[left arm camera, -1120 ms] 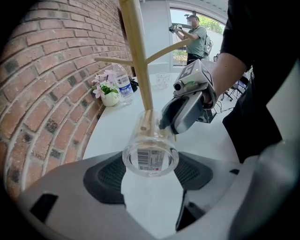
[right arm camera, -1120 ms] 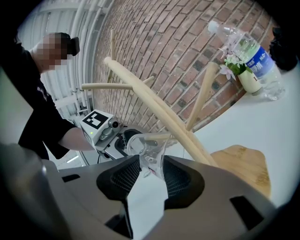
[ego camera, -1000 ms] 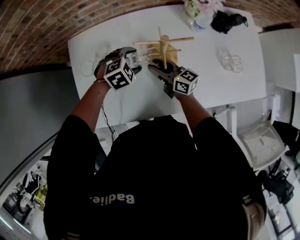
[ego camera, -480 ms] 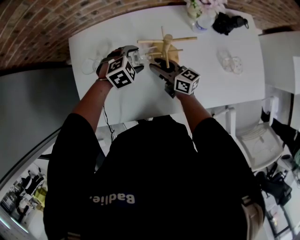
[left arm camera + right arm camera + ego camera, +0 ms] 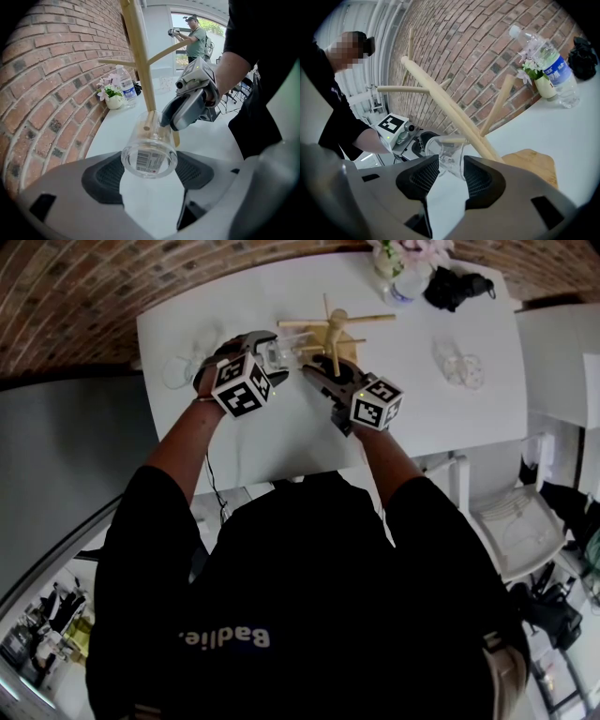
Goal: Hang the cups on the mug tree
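The wooden mug tree [image 5: 334,332] stands on the white table [image 5: 441,418], its pole [image 5: 139,56] leaning across the left gripper view. My left gripper [image 5: 272,354] is shut on a clear glass cup [image 5: 149,153], held by its base with the mouth facing the tree. A low peg [image 5: 147,126] pokes into the cup's mouth. My right gripper [image 5: 317,377] hovers by the tree's base [image 5: 534,165]. Its jaws stand a narrow gap apart, and the same cup [image 5: 449,158] shows just beyond them, with nothing gripped.
Another clear cup [image 5: 460,366] sits on the table to the right, and a third one [image 5: 178,371] to the far left. A water bottle [image 5: 548,61], a small flower vase [image 5: 543,84] and a black object [image 5: 455,282] are at the back edge by the brick wall.
The left gripper and its cup have edged slightly toward the tree. The right gripper has barely moved.
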`<state>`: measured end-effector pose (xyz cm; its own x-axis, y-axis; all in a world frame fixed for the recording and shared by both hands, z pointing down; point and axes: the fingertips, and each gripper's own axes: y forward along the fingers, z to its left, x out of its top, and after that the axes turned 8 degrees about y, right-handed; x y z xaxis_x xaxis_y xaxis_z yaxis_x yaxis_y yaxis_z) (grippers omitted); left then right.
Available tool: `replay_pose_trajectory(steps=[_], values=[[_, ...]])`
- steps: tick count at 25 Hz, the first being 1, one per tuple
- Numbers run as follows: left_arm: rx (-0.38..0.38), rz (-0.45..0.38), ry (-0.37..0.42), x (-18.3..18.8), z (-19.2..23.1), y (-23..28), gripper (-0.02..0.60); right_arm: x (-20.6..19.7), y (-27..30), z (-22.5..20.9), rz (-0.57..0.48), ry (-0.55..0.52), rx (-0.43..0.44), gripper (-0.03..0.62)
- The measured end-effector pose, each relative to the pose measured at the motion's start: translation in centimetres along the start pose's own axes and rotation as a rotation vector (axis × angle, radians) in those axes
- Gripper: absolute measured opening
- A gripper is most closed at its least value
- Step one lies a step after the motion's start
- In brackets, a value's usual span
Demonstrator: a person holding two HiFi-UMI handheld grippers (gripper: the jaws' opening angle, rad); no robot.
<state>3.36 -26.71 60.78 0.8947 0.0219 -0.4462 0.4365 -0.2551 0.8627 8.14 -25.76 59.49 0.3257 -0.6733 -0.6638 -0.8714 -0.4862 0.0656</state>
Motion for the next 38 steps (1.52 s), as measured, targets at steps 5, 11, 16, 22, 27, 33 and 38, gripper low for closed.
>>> replay_pose_trajectory(steps=[5, 11, 16, 22, 27, 33, 38], values=[[-0.004, -0.001, 0.000, -0.1, 0.0, 0.0, 0.337, 0.6, -0.4, -0.4, -0.006, -0.007, -0.017, 0.176], [-0.004, -0.008, -0.012, -0.5, 0.1, 0.1, 0.345, 0.8, -0.8, -0.3, -0.002, -0.007, -0.039, 0.176], [0.013, -0.022, -0.032, -0.7, 0.2, -0.6, 0.353, 1.0, -1.9, -0.4, 0.004, -0.029, -0.068, 0.176], [0.053, -0.058, -0.119, -1.8, -0.2, -2.9, 0.356, 0.9, -4.2, 0.8, 0.033, -0.062, -0.119, 0.176], [0.091, -0.114, -0.251, -3.7, -2.0, -5.5, 0.351, 0.3, -6.8, 2.4, 0.044, -0.091, -0.176, 0.176], [0.164, -0.276, -0.460, -3.5, -4.4, -11.2, 0.308, -0.5, -7.9, 5.9, 0.051, -0.144, -0.209, 0.169], [0.209, -0.464, -0.646, -2.5, -7.0, -16.1, 0.276, -1.1, -6.6, 11.0, 0.064, -0.209, -0.164, 0.150]])
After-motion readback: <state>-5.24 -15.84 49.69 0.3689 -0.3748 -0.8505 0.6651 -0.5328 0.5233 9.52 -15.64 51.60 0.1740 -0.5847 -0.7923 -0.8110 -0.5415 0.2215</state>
